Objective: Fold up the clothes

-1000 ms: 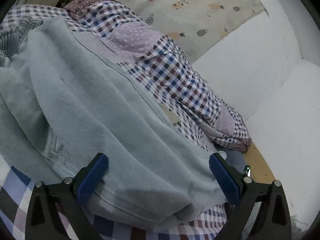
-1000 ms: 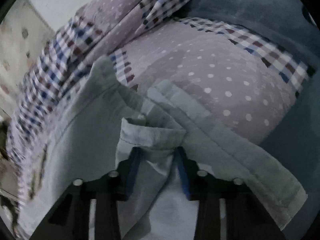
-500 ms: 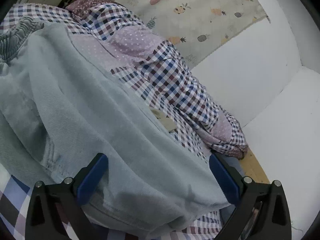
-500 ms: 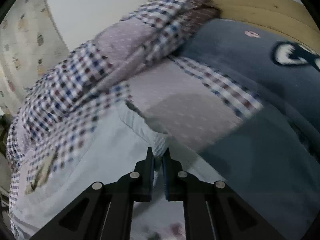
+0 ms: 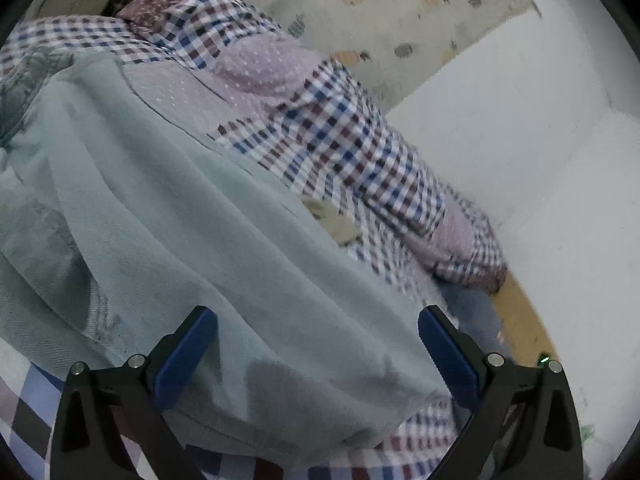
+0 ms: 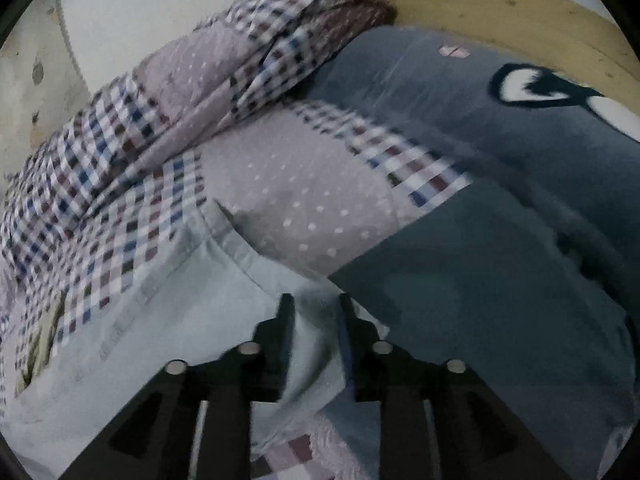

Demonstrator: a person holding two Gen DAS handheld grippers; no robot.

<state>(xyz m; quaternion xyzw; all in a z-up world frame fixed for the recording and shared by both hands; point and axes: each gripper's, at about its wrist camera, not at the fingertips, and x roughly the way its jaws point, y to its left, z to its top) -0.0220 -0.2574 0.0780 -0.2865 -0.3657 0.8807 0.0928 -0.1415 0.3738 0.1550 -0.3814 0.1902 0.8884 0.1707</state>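
Two grippers are working the pale blue garment (image 5: 224, 248): my right gripper (image 6: 316, 312) is pinching its corner, and the cloth is running leftward. My left gripper (image 5: 318, 336) is hovering wide open, straddling the garment's bulk directly ahead.

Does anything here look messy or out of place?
Yes. The checked and dotted quilt is bunched in a rumpled ridge rather than spread flat. The light blue garment lies creased over it. A beige scrap sits at the garment's edge; what it is cannot be told.
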